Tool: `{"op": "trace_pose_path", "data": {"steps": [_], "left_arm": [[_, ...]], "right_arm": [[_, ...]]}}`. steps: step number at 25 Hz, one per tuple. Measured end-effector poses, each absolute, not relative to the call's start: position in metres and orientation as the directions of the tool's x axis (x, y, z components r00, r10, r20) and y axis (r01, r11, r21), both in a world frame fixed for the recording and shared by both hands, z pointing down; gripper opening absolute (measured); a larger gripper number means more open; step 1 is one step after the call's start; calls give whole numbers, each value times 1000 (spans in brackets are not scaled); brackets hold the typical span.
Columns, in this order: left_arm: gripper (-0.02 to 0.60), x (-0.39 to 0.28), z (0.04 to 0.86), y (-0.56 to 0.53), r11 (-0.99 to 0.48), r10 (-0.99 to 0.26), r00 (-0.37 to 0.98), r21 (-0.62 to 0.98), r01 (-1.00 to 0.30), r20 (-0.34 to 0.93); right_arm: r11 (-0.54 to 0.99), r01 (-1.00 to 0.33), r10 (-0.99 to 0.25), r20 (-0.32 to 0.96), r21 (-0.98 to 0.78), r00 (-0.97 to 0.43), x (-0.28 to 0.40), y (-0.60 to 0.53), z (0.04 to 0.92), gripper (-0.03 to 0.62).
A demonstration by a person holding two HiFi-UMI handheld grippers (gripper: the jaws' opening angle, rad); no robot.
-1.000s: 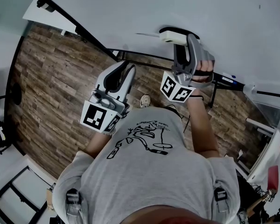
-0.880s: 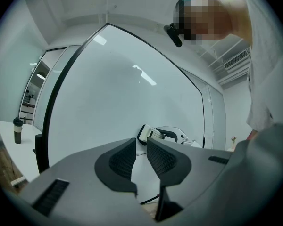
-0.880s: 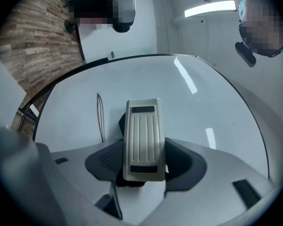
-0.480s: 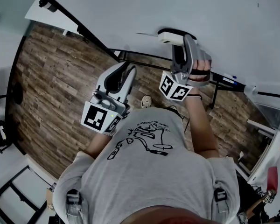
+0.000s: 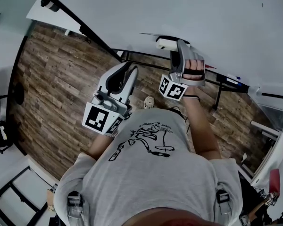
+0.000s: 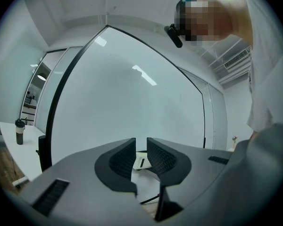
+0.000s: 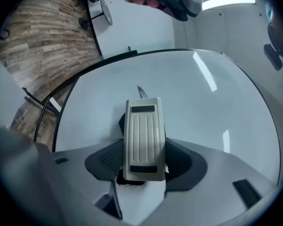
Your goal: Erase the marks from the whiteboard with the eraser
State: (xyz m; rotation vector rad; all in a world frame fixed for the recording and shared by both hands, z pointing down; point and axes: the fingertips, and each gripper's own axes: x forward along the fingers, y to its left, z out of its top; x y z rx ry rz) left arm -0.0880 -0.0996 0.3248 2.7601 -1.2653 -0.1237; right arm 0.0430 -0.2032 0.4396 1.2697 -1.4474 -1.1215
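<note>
The whiteboard point(image 5: 212, 13) fills the top of the head view. A cream ribbed eraser point(image 5: 165, 43) is pressed flat against it, and my right gripper point(image 5: 176, 48) is shut on it. In the right gripper view the eraser point(image 7: 142, 135) sits between the jaws of my right gripper point(image 7: 144, 155), just below a thin dark mark point(image 7: 140, 91) on the board point(image 7: 203, 102). The same mark point(image 5: 150, 34) shows as a fine line left of the eraser. My left gripper point(image 5: 130, 70) hangs back from the board, shut and holding nothing point(image 6: 141, 149).
Wooden floor point(image 5: 52, 79) lies below. The board's black stand legs point(image 5: 217, 95) and a ledge with pens point(image 5: 230, 79) are at the right. A white table point(image 6: 14, 140) with a bottle point(image 6: 20, 132) stands to the left of the board.
My right gripper has slid the eraser up and left across the board, closer to the thin mark. The left gripper has stayed put.
</note>
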Motion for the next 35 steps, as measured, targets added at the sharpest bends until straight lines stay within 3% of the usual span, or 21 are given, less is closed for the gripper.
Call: {"op": "trace_pose_path", "data": {"steps": [13, 23, 35], "left_arm": [[81, -92, 328, -98, -634, -771, 636, 131, -762, -26], [81, -101, 322, -90, -637, -769, 636, 135, -759, -55], [81, -102, 322, -94, -628, -777, 627, 138, -766, -58]], "right_arm": [[265, -129, -963, 254, 956, -93, 38, -200, 512, 259], [99, -248, -989, 67, 964, -134, 22, -175, 396, 259], [33, -267, -994, 3, 963, -111, 26, -199, 365, 261]]}}
